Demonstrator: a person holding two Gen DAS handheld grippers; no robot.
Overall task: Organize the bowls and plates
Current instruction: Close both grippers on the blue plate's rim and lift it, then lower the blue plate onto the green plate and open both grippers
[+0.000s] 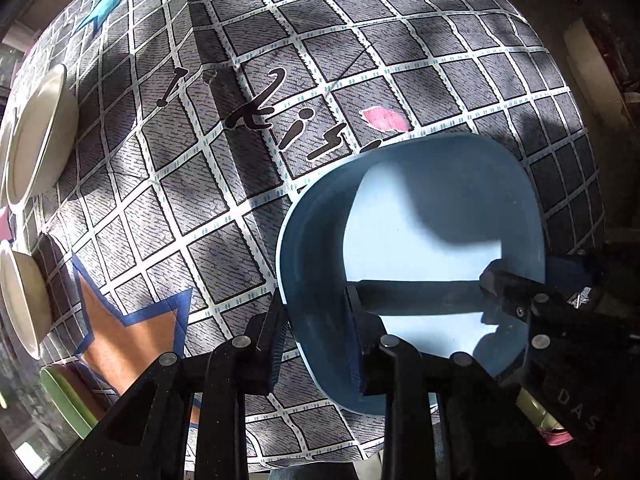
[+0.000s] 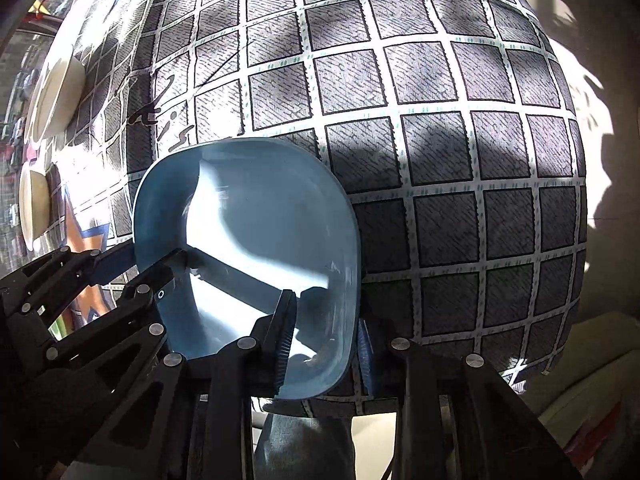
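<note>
The rim of the blue plate (image 1: 440, 216) is straddled by the left gripper (image 1: 316, 340) at one side and the right gripper (image 2: 326, 340) at the other, each set of fingers bracketing the wall, seemingly so it can be carried level. The smooth, rounded-square, matte dish is held near the table's front edge over the gridded tablecloth (image 2: 420, 80), while the cream bowls (image 1: 36, 140) are left at the far left.

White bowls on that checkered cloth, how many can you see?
2, both at the cloth's left edge in the left wrist view: one white bowl farther away, another white bowl nearer. More may sit beyond the frame.
</note>
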